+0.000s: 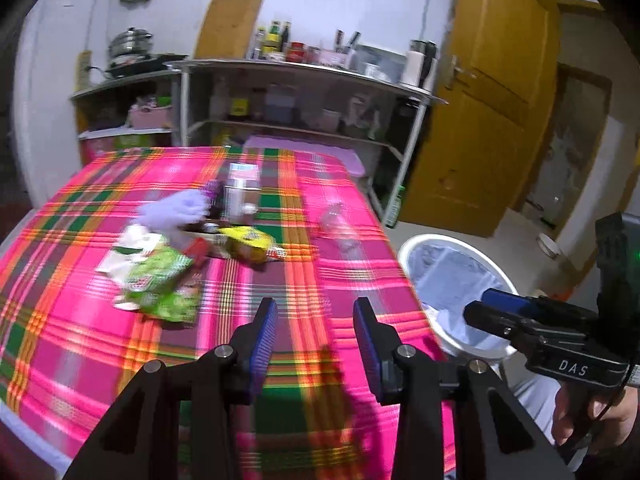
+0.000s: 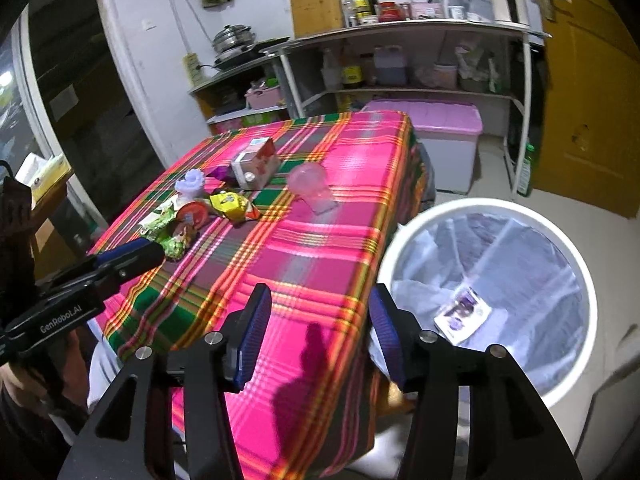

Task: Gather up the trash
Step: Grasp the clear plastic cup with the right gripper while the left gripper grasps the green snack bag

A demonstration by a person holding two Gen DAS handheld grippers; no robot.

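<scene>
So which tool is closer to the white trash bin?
Right. The right tool hangs at the table's edge beside the white trash bin; the left tool is over the tablecloth, farther away.

A: What carries the objects?
B: A table under a pink plaid cloth (image 2: 304, 264).
A: What lies on it?
B: Toward the far left edge: a green wrapper (image 2: 160, 224), a yellow packet (image 2: 232, 205), a carton (image 2: 256, 164). Nearer the right edge, a clear cup (image 2: 312, 188) on its side.
</scene>
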